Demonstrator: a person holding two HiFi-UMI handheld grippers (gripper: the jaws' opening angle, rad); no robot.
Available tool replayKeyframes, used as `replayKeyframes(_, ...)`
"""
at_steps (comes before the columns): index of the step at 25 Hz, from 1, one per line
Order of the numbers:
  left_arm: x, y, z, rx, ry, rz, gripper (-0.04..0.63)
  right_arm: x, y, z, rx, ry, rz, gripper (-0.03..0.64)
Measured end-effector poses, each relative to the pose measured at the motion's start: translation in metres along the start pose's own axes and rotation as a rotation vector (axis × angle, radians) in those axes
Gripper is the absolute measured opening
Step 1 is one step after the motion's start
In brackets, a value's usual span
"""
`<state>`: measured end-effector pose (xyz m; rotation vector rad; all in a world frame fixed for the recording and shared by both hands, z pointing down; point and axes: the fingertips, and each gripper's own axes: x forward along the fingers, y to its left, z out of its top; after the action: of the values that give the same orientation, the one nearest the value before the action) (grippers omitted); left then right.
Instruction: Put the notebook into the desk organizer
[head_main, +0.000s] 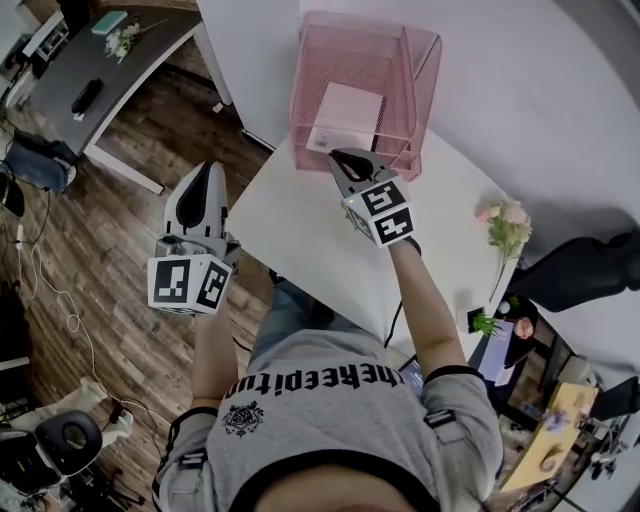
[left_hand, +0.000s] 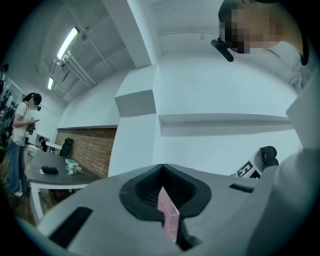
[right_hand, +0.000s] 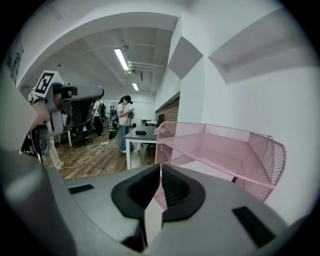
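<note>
Left gripper (head_main: 207, 168): held off the left edge of the table (head_main: 300, 235), jaws seen together, nothing gripped. Right gripper (head_main: 336, 156): jaws closed and empty, tips just near of the pink mesh desk organizer (head_main: 425, 90). Notebook (head_main: 348, 112): found lying flat inside it. Judged light, fairly stiff, smooth-covered; best pinched at its near edge.

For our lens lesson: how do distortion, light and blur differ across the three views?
Head view: even light, sharp organizer. Left gripper view: fisheye circle, black corners, glaring lamp, mosaic patch top right. Right gripper view: same fisheye, wall curves, near jaws soft.
</note>
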<state>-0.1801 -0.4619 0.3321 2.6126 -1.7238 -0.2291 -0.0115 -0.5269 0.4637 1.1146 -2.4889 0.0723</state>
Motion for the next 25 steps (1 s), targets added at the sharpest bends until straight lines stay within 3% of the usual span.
replayKeyframes(9,0.010,-0.026,0.004,-0.001,-0.014,-0.060,0.003,-0.035,-0.005,0.013,0.074,-0.106,-0.050,0.002)
replayKeyframes(25,0.021,-0.068,0.014,0.000,-0.043,-0.134,0.003,-0.106,-0.018,0.044,0.084,-0.270,-0.213,0.003)
